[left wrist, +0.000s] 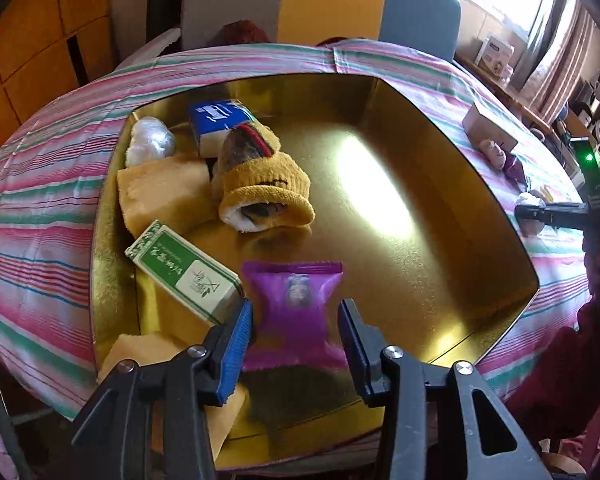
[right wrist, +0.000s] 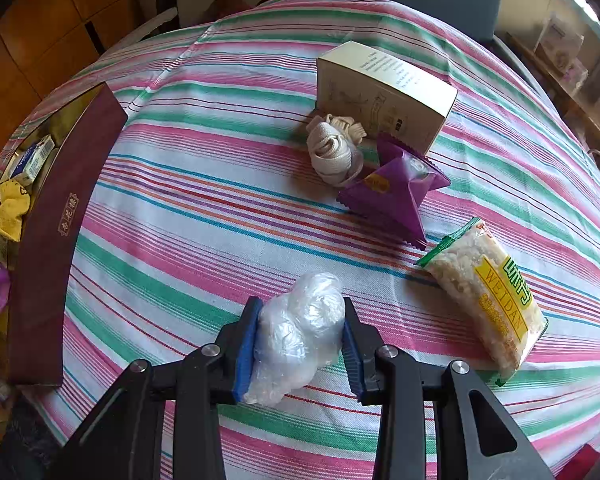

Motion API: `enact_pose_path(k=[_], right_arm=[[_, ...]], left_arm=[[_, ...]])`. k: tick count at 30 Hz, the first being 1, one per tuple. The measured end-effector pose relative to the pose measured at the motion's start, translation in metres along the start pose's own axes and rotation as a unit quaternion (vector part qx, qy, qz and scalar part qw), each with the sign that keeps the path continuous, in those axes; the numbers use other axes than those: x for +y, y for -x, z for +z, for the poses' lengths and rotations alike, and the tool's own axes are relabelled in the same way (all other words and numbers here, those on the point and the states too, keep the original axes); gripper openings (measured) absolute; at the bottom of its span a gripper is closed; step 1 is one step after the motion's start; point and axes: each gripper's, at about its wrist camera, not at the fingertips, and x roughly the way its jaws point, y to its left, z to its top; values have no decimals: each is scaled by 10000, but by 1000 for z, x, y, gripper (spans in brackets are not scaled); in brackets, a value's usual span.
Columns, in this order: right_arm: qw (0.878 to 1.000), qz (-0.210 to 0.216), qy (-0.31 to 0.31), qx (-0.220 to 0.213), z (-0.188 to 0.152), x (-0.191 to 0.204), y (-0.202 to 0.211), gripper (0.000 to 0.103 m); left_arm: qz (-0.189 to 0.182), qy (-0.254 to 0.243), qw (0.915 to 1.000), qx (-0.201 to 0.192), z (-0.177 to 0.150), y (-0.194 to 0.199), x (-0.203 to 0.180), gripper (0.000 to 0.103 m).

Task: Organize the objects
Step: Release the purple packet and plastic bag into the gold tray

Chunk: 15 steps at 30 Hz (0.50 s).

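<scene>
In the left wrist view my left gripper (left wrist: 296, 320) is shut on a purple snack packet (left wrist: 294, 304), held over the gold inside of a large box (left wrist: 440, 184). The box holds a green carton (left wrist: 184, 276), yellow sponges (left wrist: 164, 192), a rolled yellow sock (left wrist: 260, 184), a blue tissue pack (left wrist: 220, 120) and a plastic wad (left wrist: 150, 142). In the right wrist view my right gripper (right wrist: 298, 344) is shut on a crumpled clear plastic bag (right wrist: 296, 332) just above the striped tablecloth (right wrist: 204, 216).
On the cloth in the right wrist view lie a cream carton (right wrist: 384, 92), a bundle of white cord (right wrist: 336, 148), a purple pyramid packet (right wrist: 392, 192) and a rice snack bag (right wrist: 488, 300). The box's maroon wall (right wrist: 56, 240) stands at the left.
</scene>
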Motion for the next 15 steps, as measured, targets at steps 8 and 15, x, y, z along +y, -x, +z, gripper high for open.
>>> enact_pose_path(k=[8,15], right_arm=[[9998,-167,33,-96,2,5,0,38],[9971,41,-225,-725,5,12,44,38]], left_arm=[[-182,422,9976,-524,7,26,14,45],[-25,910,9901,-1068,14,49,45,45]])
